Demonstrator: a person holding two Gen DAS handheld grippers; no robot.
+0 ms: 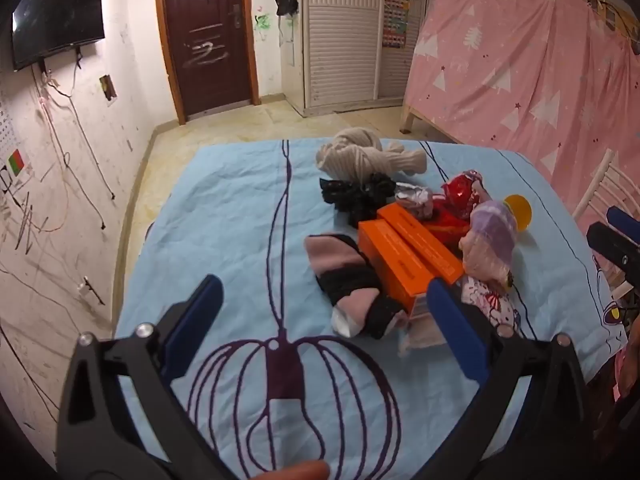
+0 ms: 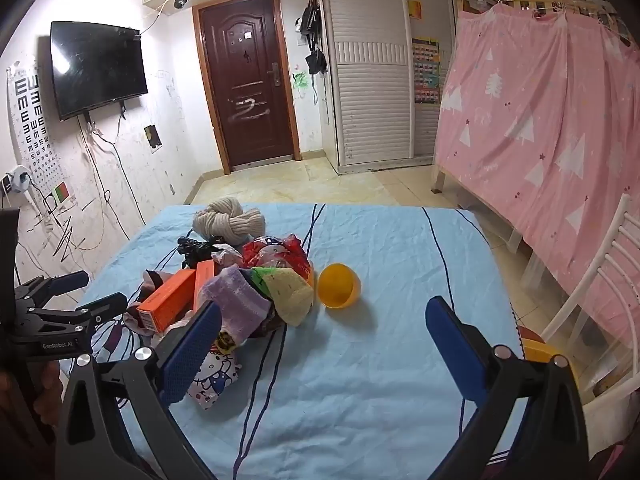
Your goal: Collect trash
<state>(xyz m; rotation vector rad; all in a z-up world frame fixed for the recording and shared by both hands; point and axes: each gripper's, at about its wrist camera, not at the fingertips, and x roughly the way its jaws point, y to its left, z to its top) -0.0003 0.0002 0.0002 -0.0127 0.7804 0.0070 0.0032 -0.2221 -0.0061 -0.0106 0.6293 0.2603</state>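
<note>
A pile lies on the table's blue cloth (image 1: 224, 216): two orange boxes (image 1: 404, 252), a pink and black sock (image 1: 344, 276), a red wrapper (image 1: 460, 196), black crumpled plastic (image 1: 356, 196), a beige knitted bundle (image 1: 364, 152), a purple sock (image 1: 492, 236) and an orange cup (image 1: 520, 212). My left gripper (image 1: 324, 300) is open and empty, just short of the sock and boxes. My right gripper (image 2: 324, 320) is open and empty over the cloth (image 2: 380, 360); the orange cup (image 2: 338, 286), boxes (image 2: 172, 300), purple sock (image 2: 236, 304) and Hello Kitty packet (image 2: 214, 376) lie ahead-left. The left gripper (image 2: 80, 292) shows at left.
A white chair (image 2: 592, 304) stands at the table's right edge, with a yellow object (image 2: 536, 350) beside it. A pink curtain (image 2: 540, 128) hangs at right. A door (image 2: 248, 96), wardrobe (image 2: 372, 92) and wall TV (image 2: 96, 64) are beyond.
</note>
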